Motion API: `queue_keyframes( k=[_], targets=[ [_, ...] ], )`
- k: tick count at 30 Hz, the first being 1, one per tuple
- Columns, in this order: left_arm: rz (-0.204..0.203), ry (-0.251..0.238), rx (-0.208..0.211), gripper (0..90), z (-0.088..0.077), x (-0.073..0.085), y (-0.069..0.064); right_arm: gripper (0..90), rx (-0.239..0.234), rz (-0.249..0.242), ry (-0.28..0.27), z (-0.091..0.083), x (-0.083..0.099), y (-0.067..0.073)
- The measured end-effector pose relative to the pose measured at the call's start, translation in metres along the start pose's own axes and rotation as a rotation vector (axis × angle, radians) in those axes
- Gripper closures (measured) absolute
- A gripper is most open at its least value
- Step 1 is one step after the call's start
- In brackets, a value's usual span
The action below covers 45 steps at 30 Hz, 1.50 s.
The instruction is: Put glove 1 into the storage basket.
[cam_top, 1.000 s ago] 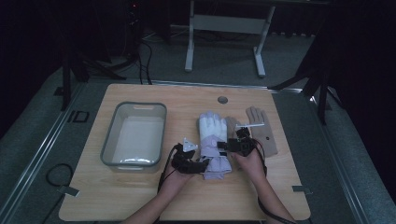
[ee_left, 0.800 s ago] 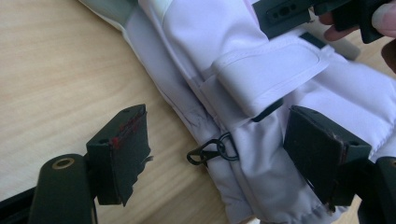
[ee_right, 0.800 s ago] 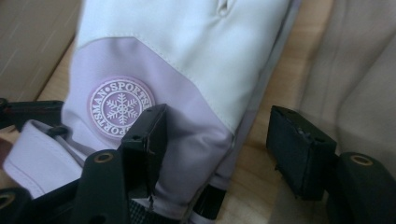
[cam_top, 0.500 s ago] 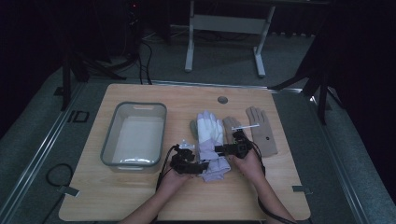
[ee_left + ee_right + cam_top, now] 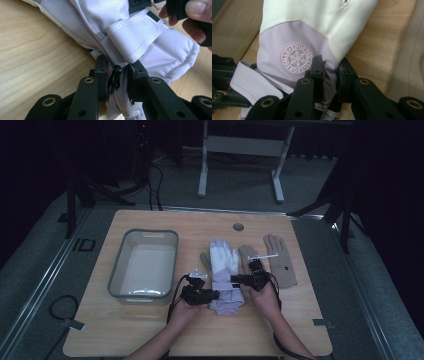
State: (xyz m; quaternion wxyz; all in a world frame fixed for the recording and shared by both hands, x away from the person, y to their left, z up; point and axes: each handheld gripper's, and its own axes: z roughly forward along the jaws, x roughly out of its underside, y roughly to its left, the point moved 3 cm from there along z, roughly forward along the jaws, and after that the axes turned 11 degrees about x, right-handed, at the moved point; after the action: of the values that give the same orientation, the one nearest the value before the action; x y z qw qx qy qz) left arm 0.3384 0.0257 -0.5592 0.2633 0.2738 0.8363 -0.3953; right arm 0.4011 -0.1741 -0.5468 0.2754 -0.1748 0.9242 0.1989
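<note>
The white and lilac ski glove (image 5: 223,277) lies flat on the bench (image 5: 150,330), cuff toward me. I have my left claw (image 5: 214,295) clamped on the cuff's left edge; its jaws have just been closing and now pinch bunched fabric beside the wrist strap (image 5: 135,35). My right claw (image 5: 235,279) grips the cuff's opposite edge, just beside the snowflake badge (image 5: 297,58); its jaws have also just been closing on fabric. Both hands sit low, forearms converging, claws pointing inward at each other across the cuff. Right of my right claw lies a tan glove (image 5: 282,265); left of my left claw stands a clear bin (image 5: 145,265).
</note>
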Motion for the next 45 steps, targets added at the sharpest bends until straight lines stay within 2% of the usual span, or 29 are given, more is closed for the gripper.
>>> queue_keyframes(
  k=[3, 5, 6, 11, 21, 26, 34, 40, 45],
  targets=[
    [0.033, 0.006, -0.01, 74.7, -0.005, -0.005, -0.003, 78.5, 0.015, -0.026, -0.028, -0.008, -0.004, 0.005],
    [0.032, 0.001, 0.001, 74.8, -0.01, -0.009, -0.004, 78.7, 0.022, -0.038, -0.047, -0.013, -0.007, 0.009],
    [0.032, 0.001, 0.001, 74.8, -0.01, -0.009, -0.004, 78.8, 0.017, -0.036, -0.064, -0.016, -0.009, 0.011],
    [0.089, -0.007, -0.001, 75.0, -0.03, -0.027, -0.012, 78.8, 0.009, -0.037, -0.123, -0.033, -0.022, 0.019],
    [0.132, -0.012, -0.022, 75.0, -0.06, -0.045, -0.016, 78.9, 0.022, -0.076, -0.174, -0.052, -0.044, 0.043],
    [0.142, -0.014, -0.03, 75.0, -0.074, -0.051, -0.015, 79.0, 0.013, -0.083, -0.196, -0.056, -0.055, 0.056],
    [0.157, -0.023, -0.056, 75.0, -0.108, -0.061, -0.01, 79.0, -0.006, -0.101, -0.218, -0.058, -0.075, 0.08],
    [0.177, -0.024, -0.079, 75.0, -0.133, -0.065, -0.004, 79.0, -0.014, -0.118, -0.245, -0.056, -0.091, 0.102],
    [0.165, -0.022, -0.092, 75.0, -0.153, -0.062, 0.007, 79.1, 0.0, -0.157, -0.252, -0.048, -0.1, 0.125]
  ],
)
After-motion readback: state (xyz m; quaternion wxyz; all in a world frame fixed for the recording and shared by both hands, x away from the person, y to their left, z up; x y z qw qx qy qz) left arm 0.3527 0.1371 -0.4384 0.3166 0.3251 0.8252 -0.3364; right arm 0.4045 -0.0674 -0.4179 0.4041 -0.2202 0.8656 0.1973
